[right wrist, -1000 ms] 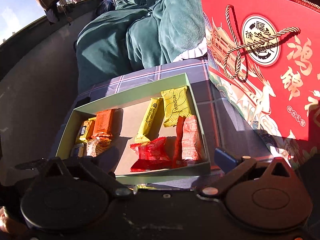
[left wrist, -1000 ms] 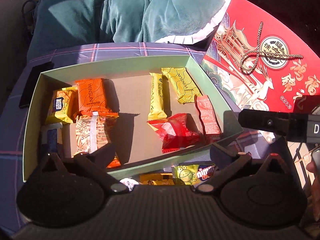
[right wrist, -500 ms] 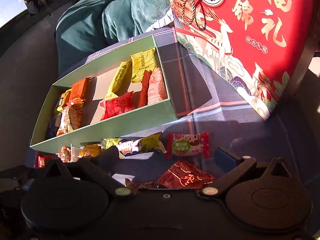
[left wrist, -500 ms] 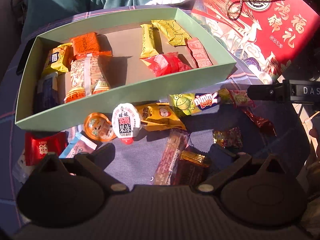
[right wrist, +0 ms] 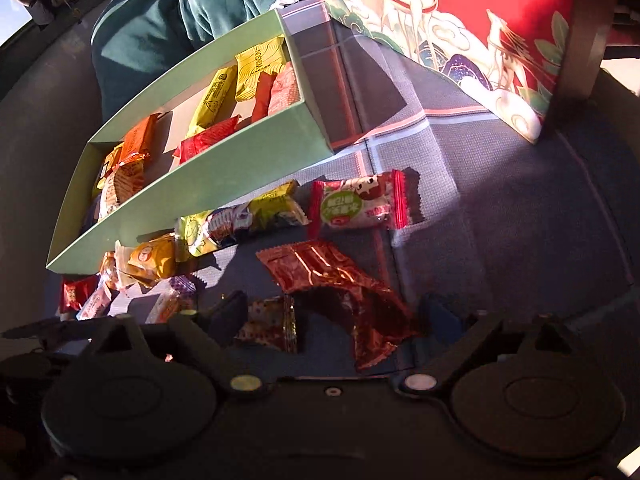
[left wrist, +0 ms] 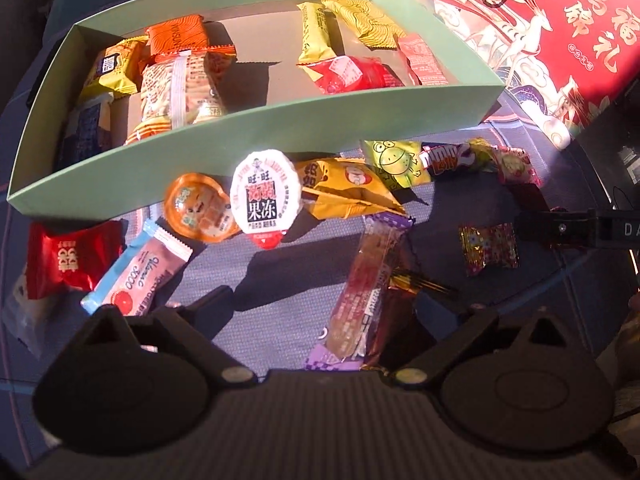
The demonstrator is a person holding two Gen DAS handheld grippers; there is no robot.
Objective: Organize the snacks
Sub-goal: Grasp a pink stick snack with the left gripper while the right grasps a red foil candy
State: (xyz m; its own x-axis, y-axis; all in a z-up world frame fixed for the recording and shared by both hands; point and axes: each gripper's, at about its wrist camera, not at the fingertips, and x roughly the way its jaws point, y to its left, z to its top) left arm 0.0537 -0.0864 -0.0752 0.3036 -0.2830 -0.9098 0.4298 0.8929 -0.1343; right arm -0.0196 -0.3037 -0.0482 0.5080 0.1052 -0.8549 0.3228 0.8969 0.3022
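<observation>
a: how many snacks sit in the green box (left wrist: 256, 120)?

b: nine that i can count. on its left side an orange pack (left wrist: 178, 36), a yellow one, a striped cracker pack (left wrist: 180, 88), a blue one and a small orange-yellow one at the near wall; on the right two yellow packs, a red pack (left wrist: 352, 74) and a red-orange sachet. the middle of the box floor lies bare.

a: and outside it?

b: loose on the table (right wrist: 480, 216), along the box's near wall: two jelly cups (left wrist: 266, 198), a yellow pack (left wrist: 348, 192), a frog candy (right wrist: 236, 224), a white-and-green candy (right wrist: 358, 204), a crinkled red wrapper (right wrist: 340, 284), a long purple-ended bar (left wrist: 366, 292), a pink-and-blue stick (left wrist: 138, 268), a red pack (left wrist: 66, 258) and a small foil candy (left wrist: 488, 250).

a: the tongs?

b: left tongs (left wrist: 344, 304) released, spread around the purple-ended bar without touching it. right tongs (right wrist: 332, 316) released too, with the foil candy and the red wrapper between the fingers.

a: room?

b: bare cloth to the right, between the snacks and the red gift box (right wrist: 500, 40).
</observation>
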